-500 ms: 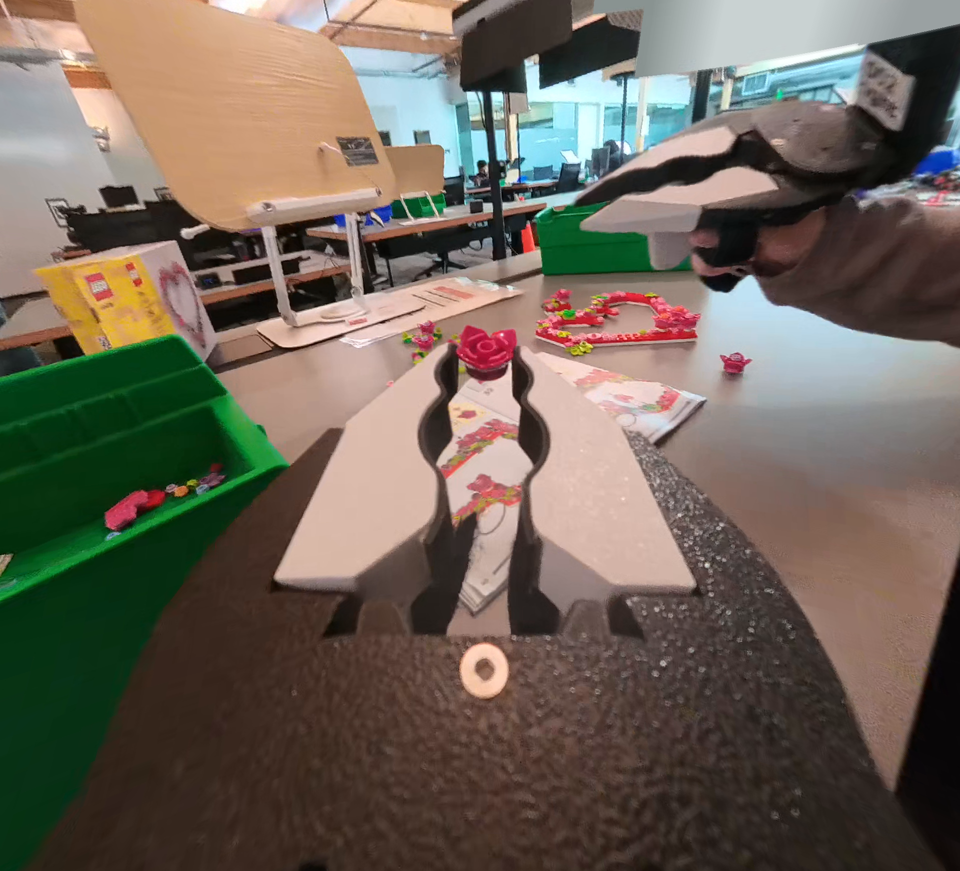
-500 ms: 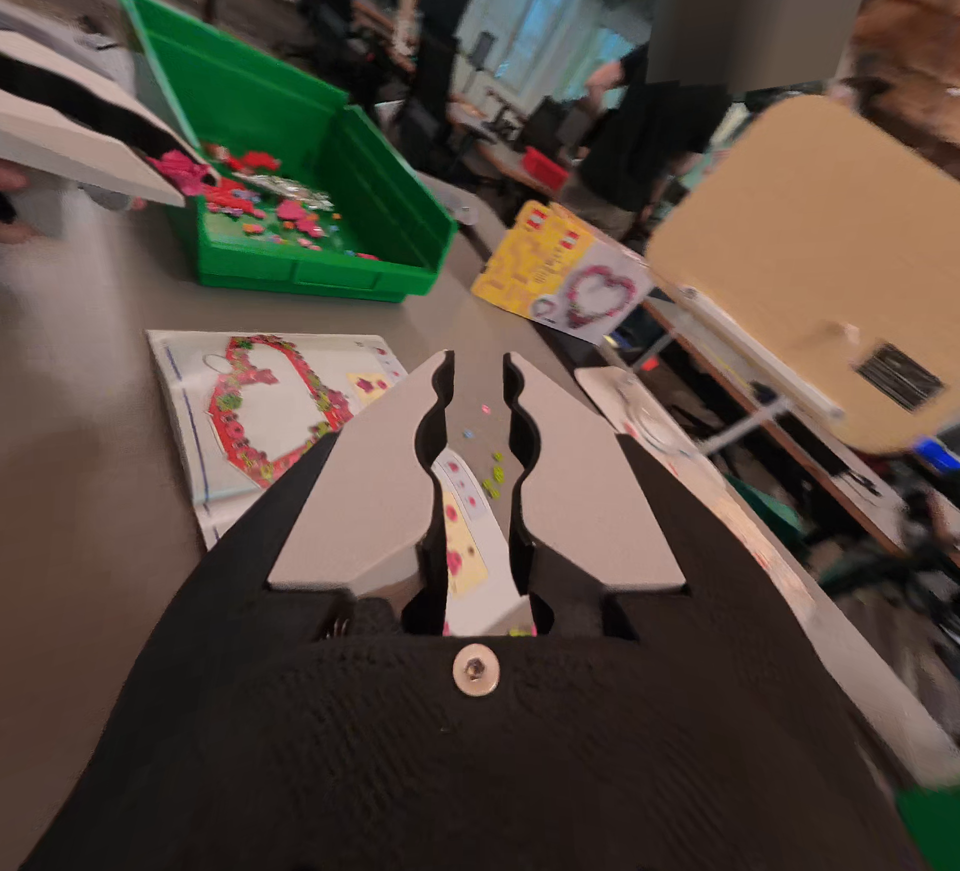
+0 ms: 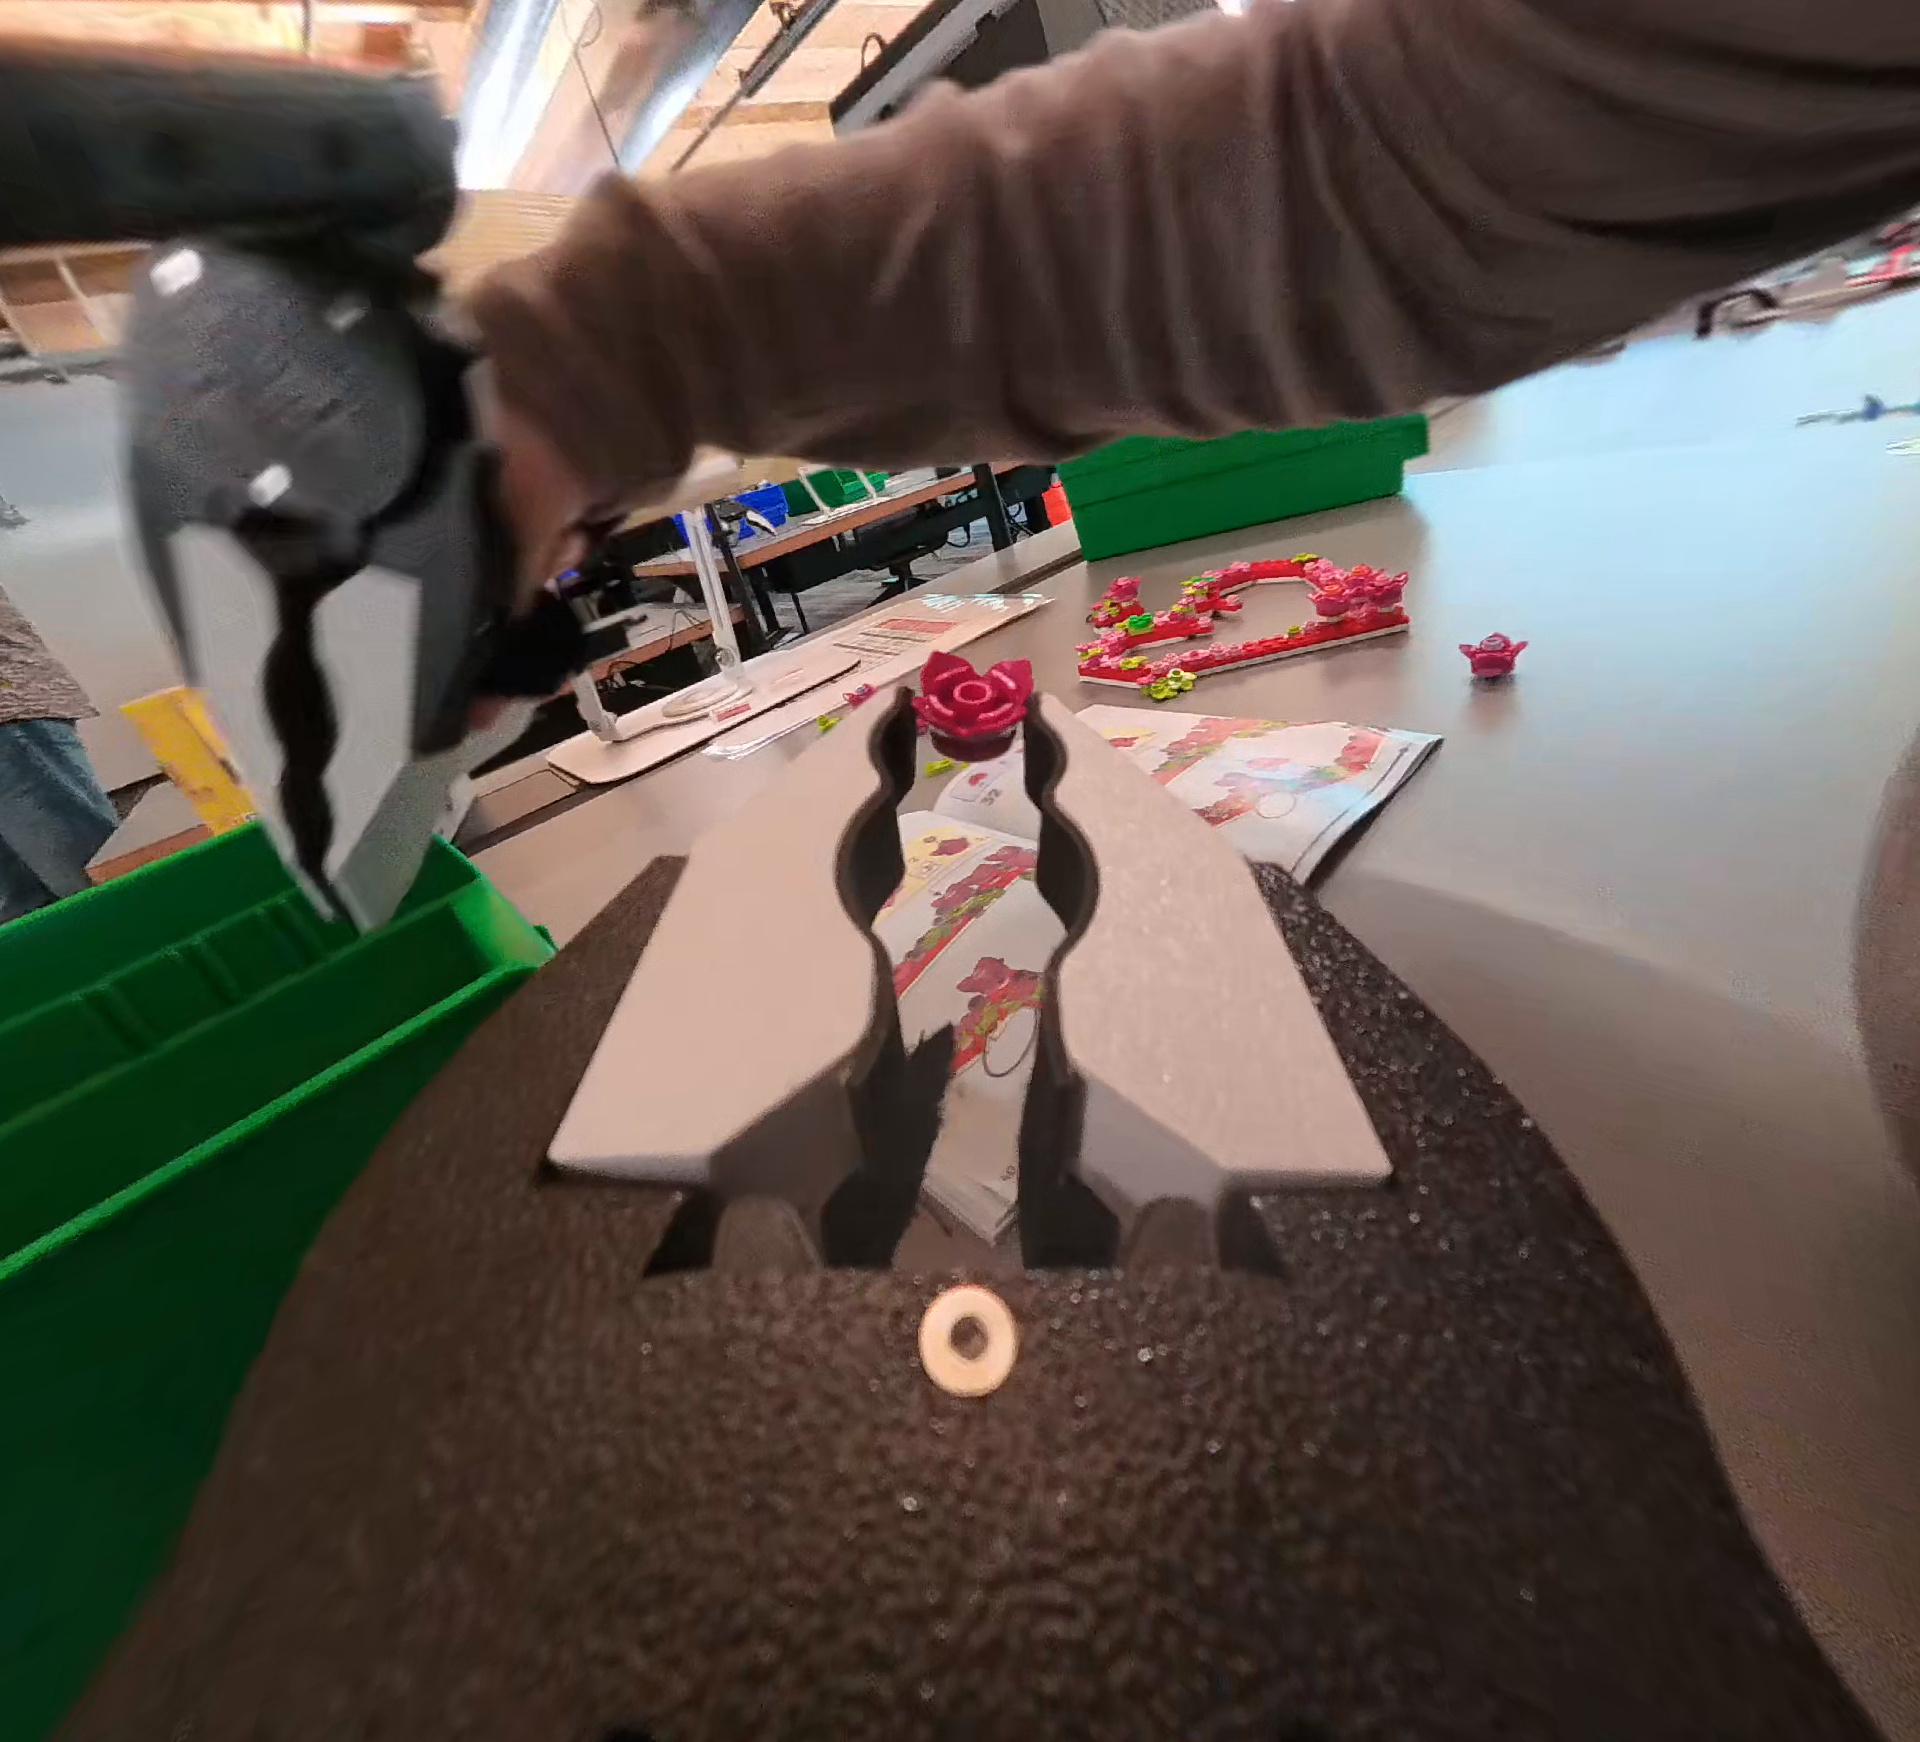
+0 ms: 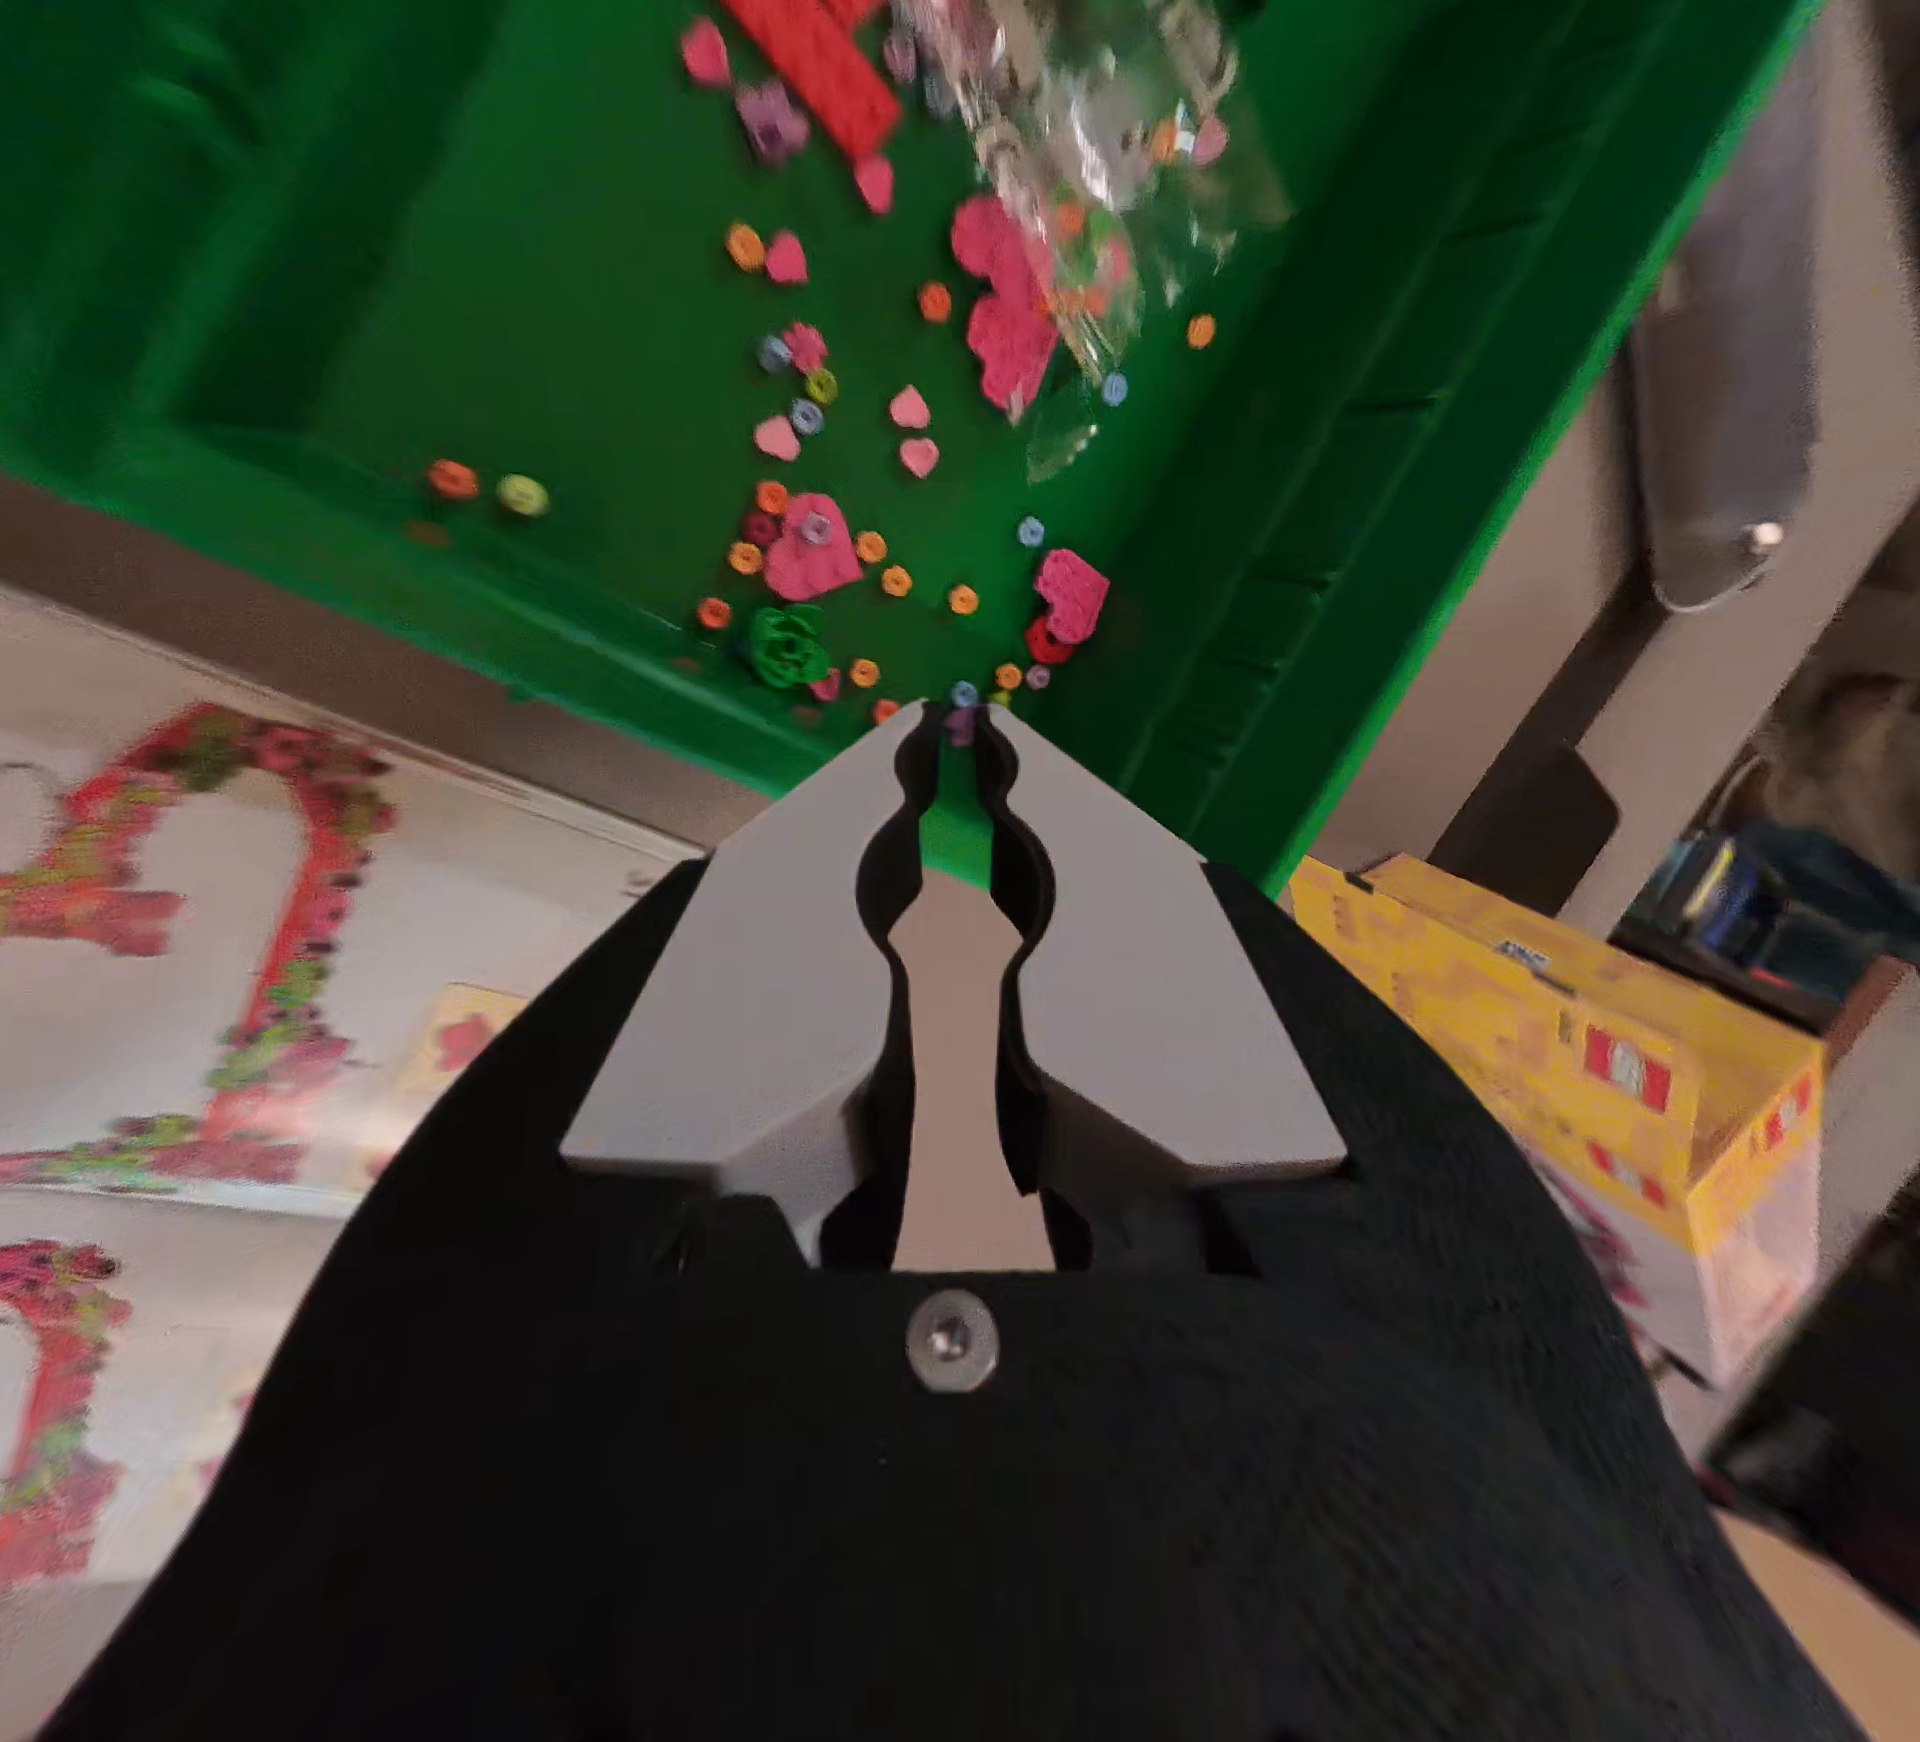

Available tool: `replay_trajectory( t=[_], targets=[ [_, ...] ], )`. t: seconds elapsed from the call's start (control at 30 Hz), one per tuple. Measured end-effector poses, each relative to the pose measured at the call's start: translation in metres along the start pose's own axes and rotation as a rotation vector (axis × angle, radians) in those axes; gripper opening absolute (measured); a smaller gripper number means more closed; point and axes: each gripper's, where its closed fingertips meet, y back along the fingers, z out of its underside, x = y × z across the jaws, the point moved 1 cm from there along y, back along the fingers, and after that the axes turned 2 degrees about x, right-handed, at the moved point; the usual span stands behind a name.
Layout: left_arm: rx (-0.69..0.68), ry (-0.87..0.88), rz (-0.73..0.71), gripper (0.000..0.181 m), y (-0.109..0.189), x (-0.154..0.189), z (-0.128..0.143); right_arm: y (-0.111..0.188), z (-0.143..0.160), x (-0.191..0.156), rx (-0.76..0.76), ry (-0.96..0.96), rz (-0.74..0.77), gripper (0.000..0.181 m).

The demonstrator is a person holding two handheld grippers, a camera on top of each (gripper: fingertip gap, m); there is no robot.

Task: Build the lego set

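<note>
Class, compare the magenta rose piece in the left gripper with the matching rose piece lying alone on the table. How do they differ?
The held rose is pinched between the left gripper tips, off the table; the loose rose rests on the table, untouched. The held one faces up, the loose one looks tilted. Both are magenta flowers.

Loose bricks (image 4: 810, 549) in bin (image 4: 312, 238)

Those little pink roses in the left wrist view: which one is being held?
The rose pinched at the tips of the left gripper, raised above the booklet. The other loose rose sits alone on the table, far right, beside the heart frame.
</note>
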Motion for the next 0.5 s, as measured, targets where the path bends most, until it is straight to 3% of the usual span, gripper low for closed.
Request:
replay_trajectory(
  t=[0.17, 0.23, 0.33, 0.5],
  targets=[
    [0.013, 0.018, 0.007, 0.018, 0.004, -0.003, -0.002, -0.052, 0.019, 0.027, -0.299, -0.054, 0.003, 0.000],
    [0.013, 0.022, 0.001, 0.018, 0.006, -0.006, -0.001, -0.062, 0.023, 0.033, -0.333, -0.132, 0.062, 0.000],
    [0.019, 0.040, -0.004, 0.018, 0.007, -0.009, -0.002, -0.073, 0.032, 0.022, -0.380, -0.251, -0.005, 0.000],
    [0.019, 0.051, 0.001, 0.018, 0.007, -0.009, -0.001, -0.080, 0.041, 0.023, -0.465, -0.262, 0.003, 0.000]
  ],
)
